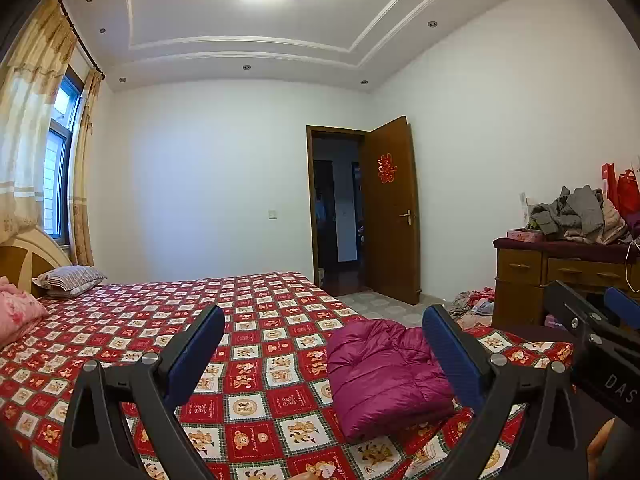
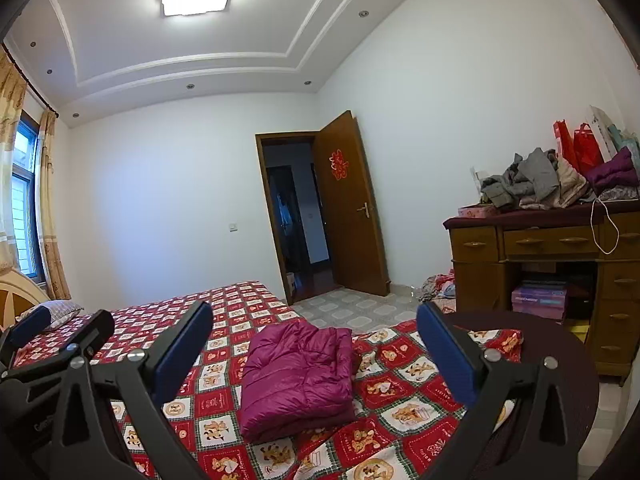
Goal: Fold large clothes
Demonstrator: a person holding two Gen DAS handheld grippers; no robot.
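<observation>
Lying folded, the puffy quilted magenta jacket forms a rectangle.

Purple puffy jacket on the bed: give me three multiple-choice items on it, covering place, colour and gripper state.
1. Where does the purple puffy quilted jacket lie?
A. on the wooden dresser
B. on the red bear-print bedspread
C. on the floor

2. What colour are the pads of the left hand-held gripper?
A. blue
B. yellow
C. white

3. How are both grippers, left and right hand-held gripper?
A. shut on the jacket
B. shut, empty
C. open, empty

Answers: 1 B, it sits folded on the bedspread; 2 A, both pads show blue; 3 C, the jaws stand wide apart, touching nothing.
</observation>
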